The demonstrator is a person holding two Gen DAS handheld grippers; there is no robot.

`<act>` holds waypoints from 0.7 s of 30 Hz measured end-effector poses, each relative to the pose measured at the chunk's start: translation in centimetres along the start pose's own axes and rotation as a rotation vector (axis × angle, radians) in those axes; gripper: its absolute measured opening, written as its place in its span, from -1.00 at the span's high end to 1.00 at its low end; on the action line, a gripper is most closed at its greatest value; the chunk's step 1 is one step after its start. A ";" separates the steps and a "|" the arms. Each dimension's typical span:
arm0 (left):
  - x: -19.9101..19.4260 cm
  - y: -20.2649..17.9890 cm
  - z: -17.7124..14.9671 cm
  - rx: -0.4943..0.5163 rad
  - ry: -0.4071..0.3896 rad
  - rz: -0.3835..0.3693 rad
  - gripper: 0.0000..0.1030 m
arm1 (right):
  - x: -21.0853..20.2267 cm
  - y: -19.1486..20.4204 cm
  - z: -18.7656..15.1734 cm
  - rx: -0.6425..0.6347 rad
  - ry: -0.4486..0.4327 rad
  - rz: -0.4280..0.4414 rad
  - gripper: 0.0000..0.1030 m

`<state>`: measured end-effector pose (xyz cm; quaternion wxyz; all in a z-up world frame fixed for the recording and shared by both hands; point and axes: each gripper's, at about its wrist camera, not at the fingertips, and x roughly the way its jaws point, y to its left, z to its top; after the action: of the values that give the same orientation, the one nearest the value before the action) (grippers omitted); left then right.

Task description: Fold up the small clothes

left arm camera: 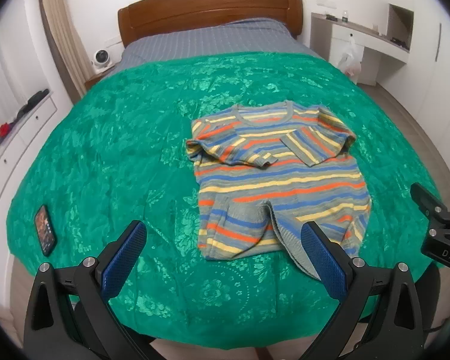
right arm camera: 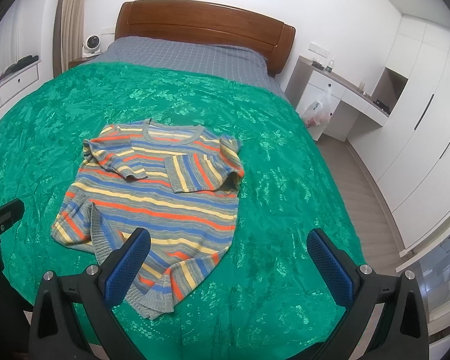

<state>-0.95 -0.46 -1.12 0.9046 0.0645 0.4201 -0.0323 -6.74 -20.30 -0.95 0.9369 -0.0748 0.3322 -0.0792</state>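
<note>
Covering most of the bed [left arm camera: 213,39] is a green spread [left arm camera: 120,138], with grey checked bedding and a wooden headboard [right arm camera: 201,21] beyond it. On the spread lies a striped sweater [left arm camera: 279,180], neck toward the headboard, both sleeves folded across the chest and the hem rumpled and partly turned up near the foot of the bed. The left gripper [left arm camera: 222,255] hangs above the near edge of the spread with its blue-padded jaws spread wide and nothing between them; one finger stands in front of the hem. The right gripper [right arm camera: 228,258] is likewise wide apart and empty, above the sweater's lower corner. A phone [left arm camera: 45,230] lies on the spread, well to the left of the sweater.
</note>
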 end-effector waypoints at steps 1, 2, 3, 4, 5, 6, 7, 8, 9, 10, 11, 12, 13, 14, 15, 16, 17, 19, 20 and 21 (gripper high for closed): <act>0.1 0.0 0.0 -0.001 0.002 -0.001 -0.99 | 0.0 0.1 0.0 -0.001 0.000 -0.002 -0.99; 0.2 0.1 0.0 -0.002 0.004 -0.003 -0.99 | 0.1 0.0 0.0 -0.001 0.001 -0.002 -0.99; 0.2 0.1 0.0 -0.001 0.004 -0.004 -0.99 | 0.0 0.0 0.1 -0.001 0.001 -0.004 -0.99; 0.2 0.1 -0.1 0.000 0.004 -0.003 -0.99 | 0.1 0.1 0.0 -0.001 0.001 -0.004 -0.99; 0.2 0.1 0.0 -0.001 0.002 -0.002 -0.99 | 0.1 0.1 0.0 -0.001 0.000 -0.005 -0.99; 0.2 0.2 0.0 -0.001 0.000 -0.003 -0.99 | 0.1 0.0 0.1 -0.001 0.000 -0.007 -0.99; 0.2 0.2 0.0 -0.001 -0.001 -0.004 -0.99 | 0.1 0.1 0.1 -0.001 0.000 -0.007 -0.99; 0.2 0.2 0.0 -0.002 -0.002 -0.004 -0.99 | 0.2 0.0 0.1 0.000 0.000 -0.008 -0.99; 0.2 0.2 0.1 -0.002 -0.003 -0.004 -0.99 | 0.1 0.0 0.1 0.000 0.000 -0.008 -0.99; 0.2 0.3 0.1 -0.003 -0.004 -0.004 -0.99 | 0.1 0.0 0.1 -0.001 0.000 -0.007 -0.99; 0.2 0.3 0.1 -0.003 -0.005 -0.004 -0.99 | 0.1 0.0 0.1 -0.001 -0.001 -0.009 -0.99; 0.2 0.3 0.1 -0.004 -0.006 -0.005 -0.99 | 0.1 0.0 0.1 -0.001 -0.002 -0.011 -0.99; 0.2 0.4 0.1 -0.005 -0.007 -0.006 -0.99 | 0.1 0.0 0.1 0.000 -0.002 -0.011 -0.99; 0.2 0.4 0.1 -0.006 -0.008 -0.006 -0.99 | 0.2 -0.1 0.1 0.000 -0.003 -0.014 -0.99; 0.2 0.4 0.0 -0.007 -0.008 -0.006 -0.99 | 0.1 -0.1 0.2 0.001 -0.004 -0.016 -0.99; 0.1 0.3 0.1 -0.005 -0.007 -0.006 -0.99 | 0.1 -0.2 0.2 0.002 -0.006 -0.019 -0.99; 0.1 0.3 0.1 -0.006 -0.008 -0.007 -0.99 | 0.1 -0.2 0.2 0.004 -0.006 -0.020 -0.99; 0.1 0.3 0.1 -0.004 -0.007 -0.006 -0.99 | 0.0 -0.3 0.2 0.007 -0.007 -0.024 -0.99; 0.2 0.3 0.1 -0.003 -0.008 -0.007 -0.99 | -0.1 -0.3 0.2 0.006 -0.007 -0.027 -0.99; 0.1 0.3 0.1 -0.004 -0.007 -0.005 -0.99 | -0.1 -0.4 0.2 0.006 -0.008 -0.029 -0.99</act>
<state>-0.75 -0.15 -1.13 0.9062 0.0613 0.4170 -0.0338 -6.73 -20.65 -0.64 0.9372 -0.0772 0.3271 -0.0935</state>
